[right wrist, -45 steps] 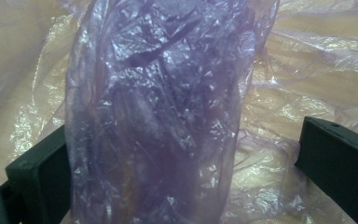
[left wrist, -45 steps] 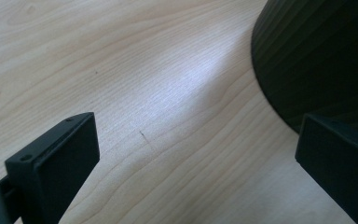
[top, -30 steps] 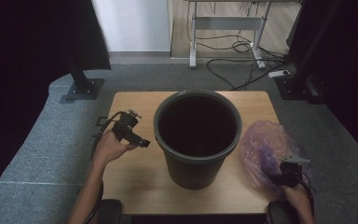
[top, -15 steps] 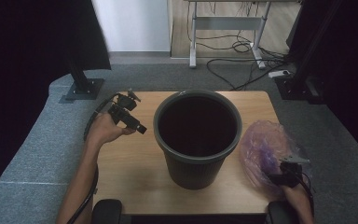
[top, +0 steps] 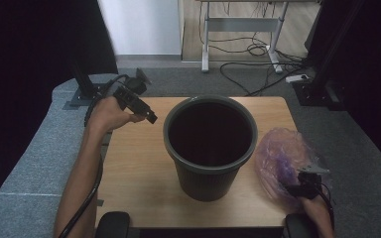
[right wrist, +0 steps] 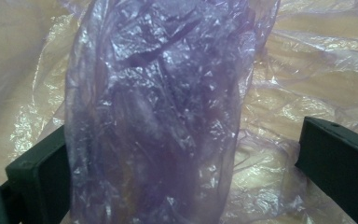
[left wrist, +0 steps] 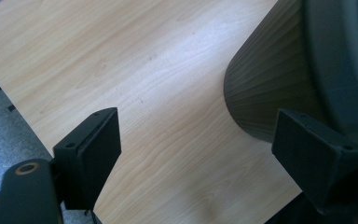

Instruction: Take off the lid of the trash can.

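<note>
A dark grey ribbed bin (top: 209,174) stands upright in the middle of the wooden table (top: 134,173), its inside dark. My left gripper (top: 151,119) hangs in the air left of the bin's rim, pointing down toward it. In the left gripper view its jaws (left wrist: 198,116) stand apart over bare wood, with the bin's wall (left wrist: 270,84) beside the right jaw. They have just been closing a little, with nothing between them. A crumpled purple plastic bag (top: 278,158) lies at the table's right edge. My right gripper (top: 297,191) is open at its near side, a fold of the bag (right wrist: 158,93) between the jaws.
Grey padded flooring (top: 34,163) surrounds the table. A black stand base (top: 82,94) sits at the back left. A desk frame (top: 238,29) and loose cables (top: 258,49) lie beyond the table. Dark curtains hang on both sides.
My left hand has risen and moved toward the far side of the table, still beside the bin. The right hand and the bag have stayed put.
</note>
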